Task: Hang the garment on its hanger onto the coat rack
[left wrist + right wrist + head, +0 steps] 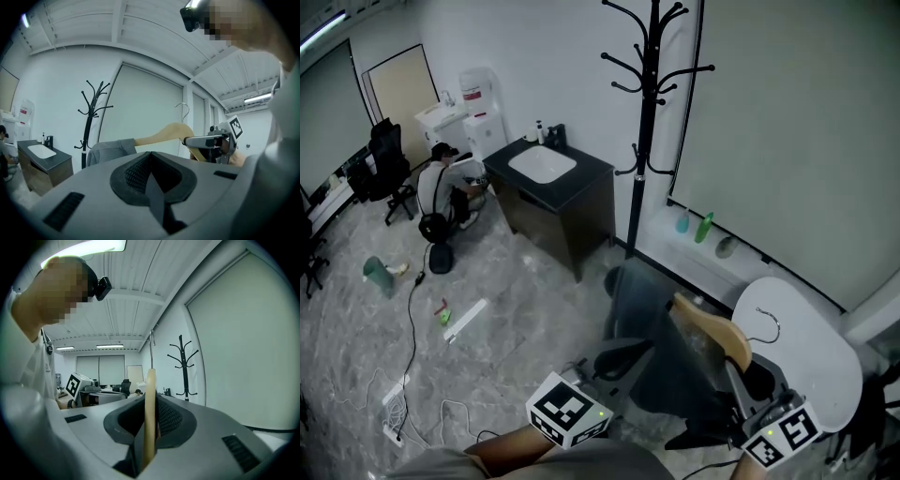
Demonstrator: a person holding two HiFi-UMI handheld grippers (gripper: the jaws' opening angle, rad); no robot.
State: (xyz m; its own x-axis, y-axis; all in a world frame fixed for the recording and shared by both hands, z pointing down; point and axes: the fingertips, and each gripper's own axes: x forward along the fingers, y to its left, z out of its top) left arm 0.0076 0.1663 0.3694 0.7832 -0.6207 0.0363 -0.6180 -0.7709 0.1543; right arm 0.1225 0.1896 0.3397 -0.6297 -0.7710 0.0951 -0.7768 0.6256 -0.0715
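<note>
A dark grey garment (pixel 661 352) hangs on a wooden hanger (pixel 712 330) with a metal hook (pixel 767 325). My right gripper (pixel 752 382) is shut on the hanger's near end; in the right gripper view the wooden bar (pixel 150 408) stands pinched between the jaws. My left gripper (pixel 617 360) sits beside the garment's lower left edge, shut with nothing between its jaws (pixel 150 165). From the left gripper view the hanger (pixel 168 133), the garment (pixel 112 150) and the right gripper (pixel 213 140) show ahead. The black coat rack (pixel 648 112) stands against the far wall, well apart from the hanger.
A black cabinet with a white sink (pixel 548 183) stands left of the rack. A white round table (pixel 806 356) is at the right. A person (pixel 445 187) crouches at the back left. Cables and a power strip (pixel 398 403) lie on the floor. Bottles (pixel 703 227) stand on the sill.
</note>
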